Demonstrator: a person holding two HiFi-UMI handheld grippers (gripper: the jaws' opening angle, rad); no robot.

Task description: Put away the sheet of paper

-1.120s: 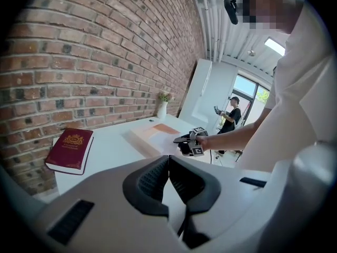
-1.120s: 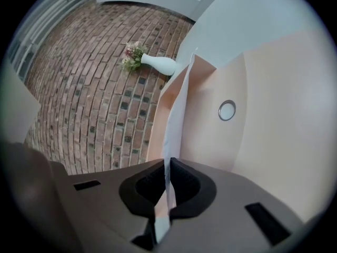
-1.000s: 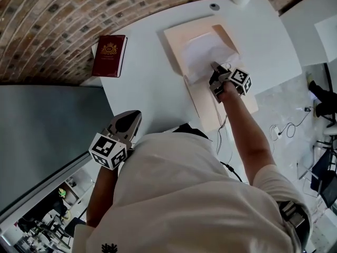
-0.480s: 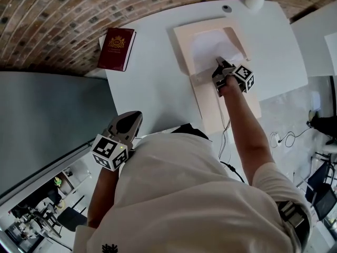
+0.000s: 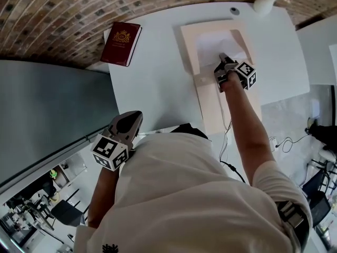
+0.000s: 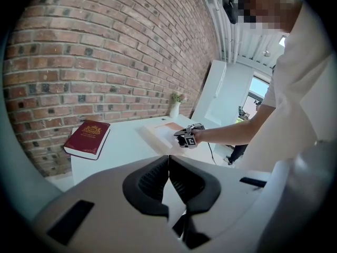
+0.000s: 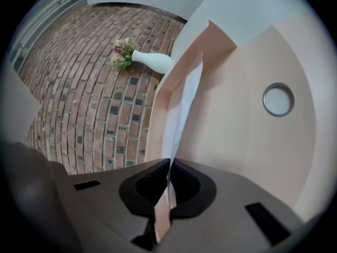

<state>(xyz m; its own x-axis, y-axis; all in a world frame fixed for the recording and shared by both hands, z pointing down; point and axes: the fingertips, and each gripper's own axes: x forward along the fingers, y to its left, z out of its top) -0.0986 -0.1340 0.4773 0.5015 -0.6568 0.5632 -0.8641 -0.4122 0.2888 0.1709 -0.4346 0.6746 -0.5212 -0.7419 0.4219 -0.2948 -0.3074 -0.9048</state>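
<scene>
Upper centre, the right gripper (image 5: 223, 61) pinches the sheet of paper (image 5: 213, 45) by its near edge, inside the peach folder (image 5: 213, 101). Light and floppy, it probably buckles if pushed. Left gripper (image 5: 128, 124), lower left: clenched, empty.

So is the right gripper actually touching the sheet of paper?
Touching. In the right gripper view, the right gripper pinches the edge of the sheet of paper between closed jaws.
</scene>
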